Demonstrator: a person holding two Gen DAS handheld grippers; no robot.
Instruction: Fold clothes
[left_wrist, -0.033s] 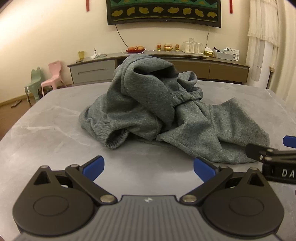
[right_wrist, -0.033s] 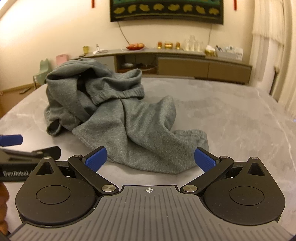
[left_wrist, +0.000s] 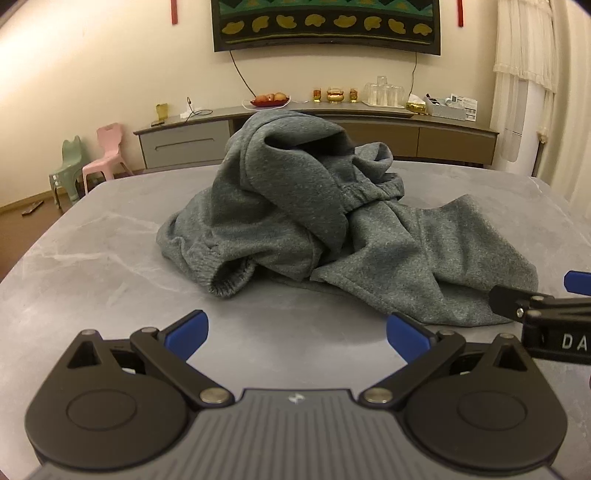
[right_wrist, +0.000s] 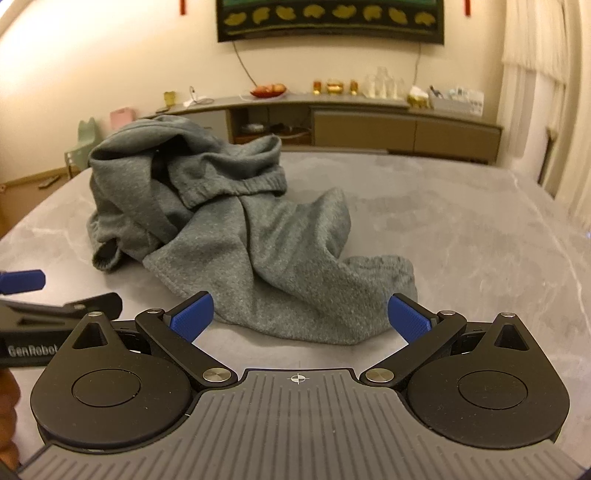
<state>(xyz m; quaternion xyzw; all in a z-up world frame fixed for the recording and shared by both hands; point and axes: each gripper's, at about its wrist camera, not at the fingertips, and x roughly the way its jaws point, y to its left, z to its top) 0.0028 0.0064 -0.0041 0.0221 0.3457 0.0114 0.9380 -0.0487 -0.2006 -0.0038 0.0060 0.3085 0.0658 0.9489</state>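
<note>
A grey pair of sweatpants (left_wrist: 295, 214) lies crumpled in a heap on the grey marble table (left_wrist: 92, 258). One cuffed leg end (left_wrist: 229, 277) points toward me, another leg (right_wrist: 314, 280) stretches to the front right. My left gripper (left_wrist: 295, 334) is open and empty, just short of the heap. My right gripper (right_wrist: 299, 317) is open and empty, its blue pads (right_wrist: 408, 317) right at the edge of the leg cuff. Each gripper shows at the edge of the other's view: the right one in the left wrist view (left_wrist: 546, 306), the left one in the right wrist view (right_wrist: 55, 302).
A long sideboard (left_wrist: 332, 133) with a fruit bowl, glasses and boxes stands against the far wall. Two small plastic chairs (left_wrist: 103, 155) stand on the floor at far left. A white curtain (left_wrist: 524, 74) hangs at the right. The table's far edge runs behind the heap.
</note>
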